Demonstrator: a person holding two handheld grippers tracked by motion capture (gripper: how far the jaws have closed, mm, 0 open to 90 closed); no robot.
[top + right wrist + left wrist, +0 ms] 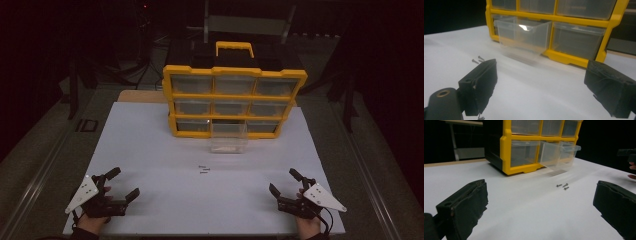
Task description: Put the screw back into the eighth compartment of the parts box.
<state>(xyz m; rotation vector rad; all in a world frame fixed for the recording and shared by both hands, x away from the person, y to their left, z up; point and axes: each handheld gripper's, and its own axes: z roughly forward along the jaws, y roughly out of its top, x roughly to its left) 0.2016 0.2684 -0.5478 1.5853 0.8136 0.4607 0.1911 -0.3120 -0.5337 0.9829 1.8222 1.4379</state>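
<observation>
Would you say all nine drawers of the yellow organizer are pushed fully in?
No, the bottom-middle drawer sticks out of the yellow organizer over the table.

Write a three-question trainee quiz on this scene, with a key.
1. True or false: both grippers' jaws stand open with nothing between them.
2. Which drawer of the yellow organizer is pulled out? A) top left B) bottom middle C) middle right
3. What lies loose on the white table in front of the pulled-out drawer?

Key:
1. True: left gripper and right gripper are open and empty.
2. B
3. Small screws
</observation>
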